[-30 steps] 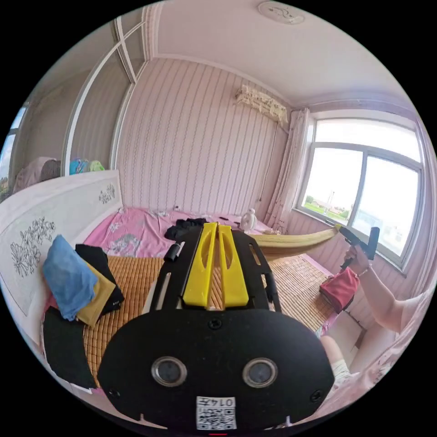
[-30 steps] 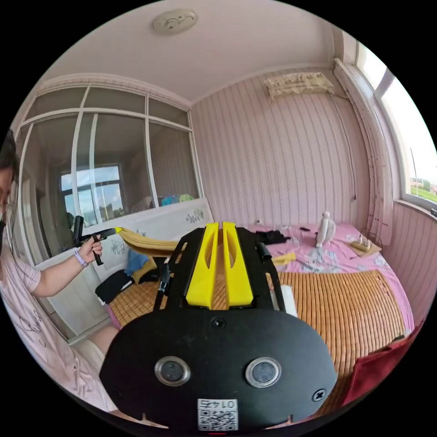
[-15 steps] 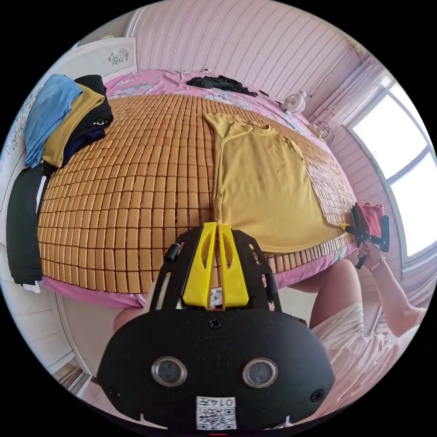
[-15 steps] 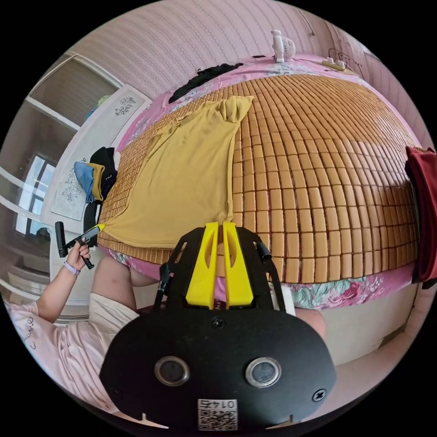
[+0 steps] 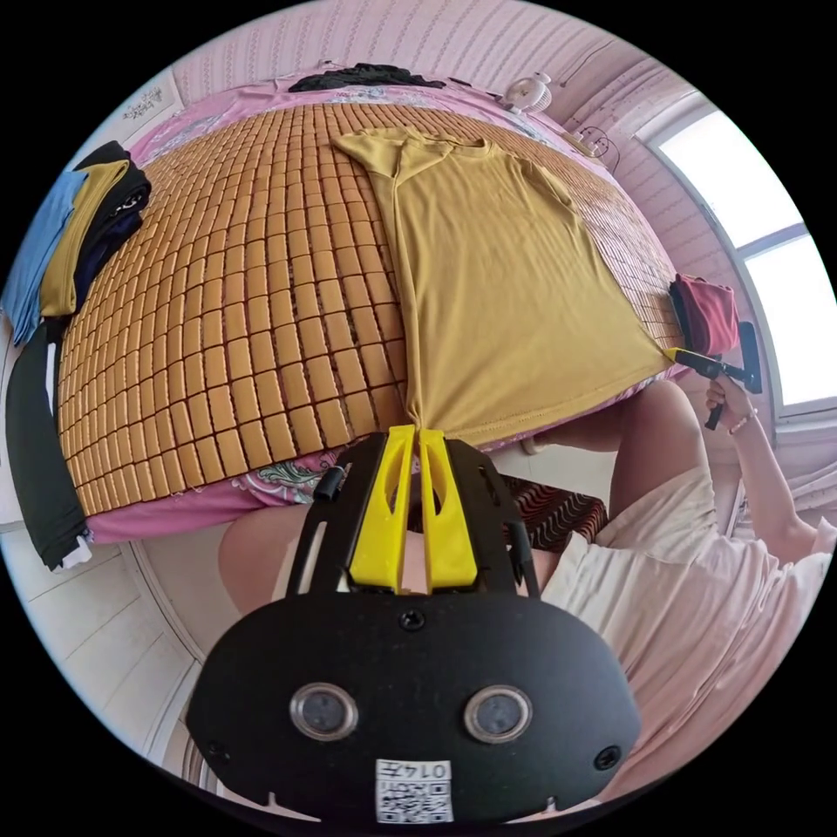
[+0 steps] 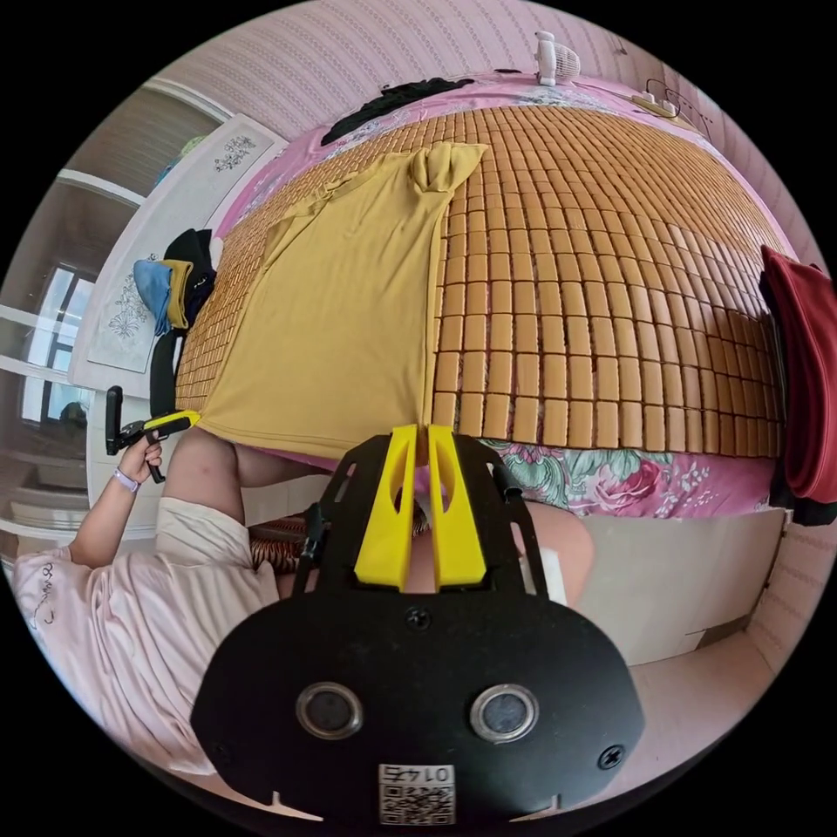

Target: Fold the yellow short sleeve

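The yellow short sleeve shirt (image 5: 501, 270) lies spread flat on the bamboo mat (image 5: 244, 288), collar toward the far side, hem at the near bed edge. My left gripper (image 5: 417, 432) is shut on one hem corner. In the same view the right gripper (image 5: 682, 356), held in a hand, pinches the other hem corner. In the right gripper view the shirt (image 6: 340, 305) lies left of centre, my right gripper (image 6: 418, 432) is shut on its near hem corner, and the left gripper (image 6: 179, 423) holds the far corner. The hem is pulled taut between them.
A pile of folded clothes (image 5: 83, 235) sits at the mat's left end, with a black garment (image 5: 35, 445) beside it. A red garment (image 6: 806, 384) hangs over the other end. Dark clothing (image 5: 362, 77) and a white fan (image 6: 558, 61) are at the far side. The person's legs are below the bed edge.
The shirt came down from mid-air onto the mat and has been drawn toward the near bed edge, its hem now at the edge. Both grippers stay shut on the corners.
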